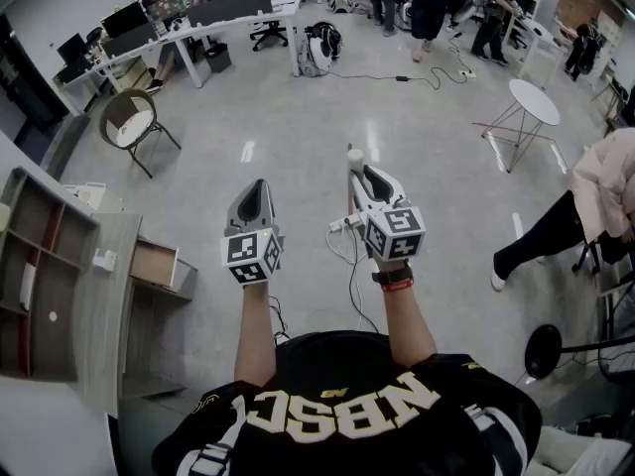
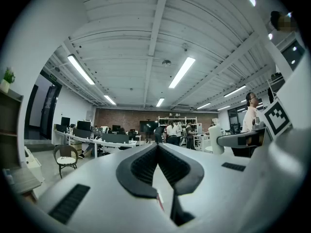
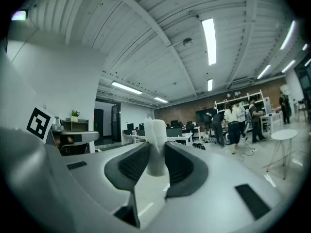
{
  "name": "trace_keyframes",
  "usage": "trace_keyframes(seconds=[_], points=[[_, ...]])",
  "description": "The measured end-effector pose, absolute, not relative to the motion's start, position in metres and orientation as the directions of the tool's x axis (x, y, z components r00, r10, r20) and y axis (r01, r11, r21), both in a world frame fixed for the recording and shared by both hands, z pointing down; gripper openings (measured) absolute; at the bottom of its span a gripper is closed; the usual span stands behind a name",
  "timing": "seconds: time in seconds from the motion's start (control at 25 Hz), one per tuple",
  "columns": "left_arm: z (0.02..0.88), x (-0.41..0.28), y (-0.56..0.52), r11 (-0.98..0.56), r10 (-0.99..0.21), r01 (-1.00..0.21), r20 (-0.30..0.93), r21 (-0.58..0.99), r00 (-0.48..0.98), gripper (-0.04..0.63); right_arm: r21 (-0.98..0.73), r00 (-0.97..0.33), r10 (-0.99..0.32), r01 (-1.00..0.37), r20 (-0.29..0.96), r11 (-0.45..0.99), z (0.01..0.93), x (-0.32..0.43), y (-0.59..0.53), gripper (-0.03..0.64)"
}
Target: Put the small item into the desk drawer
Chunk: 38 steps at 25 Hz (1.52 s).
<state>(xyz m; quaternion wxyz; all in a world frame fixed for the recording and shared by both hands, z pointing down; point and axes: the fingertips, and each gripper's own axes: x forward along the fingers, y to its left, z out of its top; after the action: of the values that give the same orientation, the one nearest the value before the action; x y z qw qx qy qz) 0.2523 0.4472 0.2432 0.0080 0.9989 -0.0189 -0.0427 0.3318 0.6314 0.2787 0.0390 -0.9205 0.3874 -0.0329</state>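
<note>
In the head view both grippers are held out over the grey floor, well to the right of the desk. My right gripper [image 1: 355, 170] [image 3: 156, 155] is shut on a small white cylindrical item [image 1: 353, 157] [image 3: 156, 144], which stands upright between its dark pads and sticks out past them. My left gripper [image 1: 255, 190] [image 2: 158, 147] is shut, its pads meeting with nothing between them. At the left stands the grey desk [image 1: 102, 300], and its wooden drawer [image 1: 155, 264] is pulled open towards me.
A shelf unit [image 1: 38, 278] stands on the desk's far side. A chair [image 1: 129, 122] sits at the back left and a round white table [image 1: 534, 101] at the back right. A seated person's leg [image 1: 541, 238] reaches in from the right. Cables [image 1: 349, 266] trail across the floor below the grippers.
</note>
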Motion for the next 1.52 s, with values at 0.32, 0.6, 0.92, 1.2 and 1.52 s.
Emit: trace_keyframes(seconds=[0.32, 0.6, 0.92, 1.2, 1.52], points=[[0.255, 0.232, 0.454, -0.995, -0.092, -0.091, -0.066, 0.028, 0.994, 0.014, -0.101, 0.652, -0.756, -0.75, 0.053, -0.654, 0.292, 0.32, 0.628, 0.11], [0.259, 0.228, 0.415, -0.992, -0.125, -0.125, -0.04, -0.007, 0.991, 0.012, -0.123, 0.603, -0.798, -0.79, 0.021, -0.6, 0.289, 0.325, 0.575, 0.11], [0.244, 0.244, 0.339, -0.989, -0.148, -0.147, -0.076, 0.017, 0.986, 0.012, -0.159, 0.563, -0.826, -0.819, -0.031, -0.552, 0.261, 0.341, 0.498, 0.11], [0.235, 0.249, 0.265, -0.982, -0.186, -0.182, -0.098, 0.04, 0.978, 0.014, -0.144, 0.511, -0.859, -0.852, -0.018, -0.504, 0.252, 0.34, 0.417, 0.109], [0.238, 0.243, 0.184, -0.973, -0.23, -0.227, -0.11, 0.039, 0.967, 0.014, -0.13, 0.476, -0.879, -0.871, 0.022, -0.474, 0.263, 0.342, 0.33, 0.109]])
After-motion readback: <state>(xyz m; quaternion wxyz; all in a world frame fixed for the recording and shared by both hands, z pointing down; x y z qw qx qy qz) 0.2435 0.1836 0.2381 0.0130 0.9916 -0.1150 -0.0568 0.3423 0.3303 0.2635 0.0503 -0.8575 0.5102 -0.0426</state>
